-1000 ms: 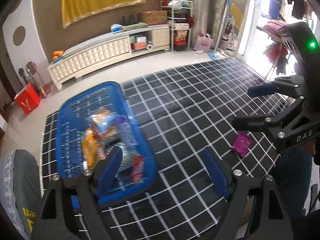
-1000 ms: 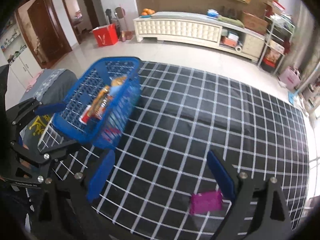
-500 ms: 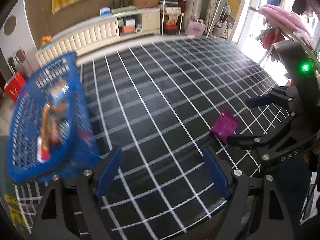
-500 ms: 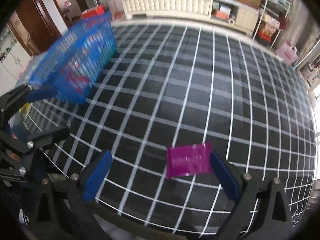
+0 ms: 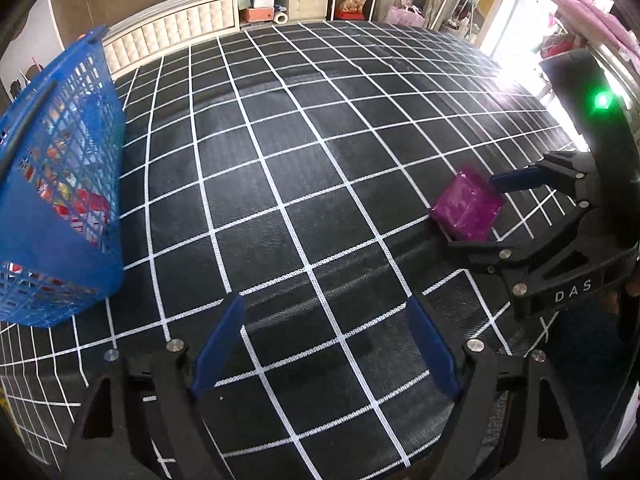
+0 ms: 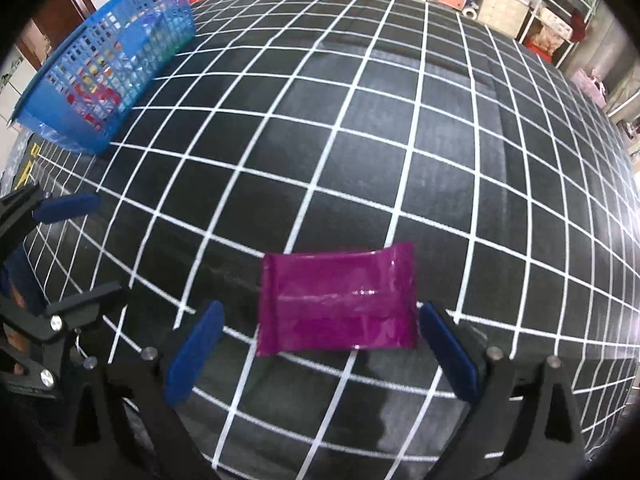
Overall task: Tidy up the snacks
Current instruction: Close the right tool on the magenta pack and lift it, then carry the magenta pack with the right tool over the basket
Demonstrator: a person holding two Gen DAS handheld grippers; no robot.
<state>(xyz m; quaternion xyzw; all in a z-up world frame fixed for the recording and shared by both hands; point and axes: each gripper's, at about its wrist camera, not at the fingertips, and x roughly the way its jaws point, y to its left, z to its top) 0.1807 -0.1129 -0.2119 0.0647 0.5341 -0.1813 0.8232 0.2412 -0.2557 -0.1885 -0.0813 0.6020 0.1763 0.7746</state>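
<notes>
Right wrist view: right tongs (image 6: 316,350) spread wide, jaws just opened further, purple pack (image 6: 336,300) between pads, untouched, flat on gridded table (image 6: 360,128). Left tongs (image 5: 324,344) spread, empty. Risk: slick foil could skid or crumple if pads closed off-centre. Basket (image 6: 108,52) w/ snacks sat well apart at far-left edge; open table between.

You have brought both hand-held grippers down toward the table (image 6: 360,128); the right hand-held gripper (image 6: 320,350), its jaws just opened wider, now straddles the purple snack packet (image 6: 336,308) without touching it; the blue basket (image 5: 60,208) has slid to the frame's edge.
</notes>
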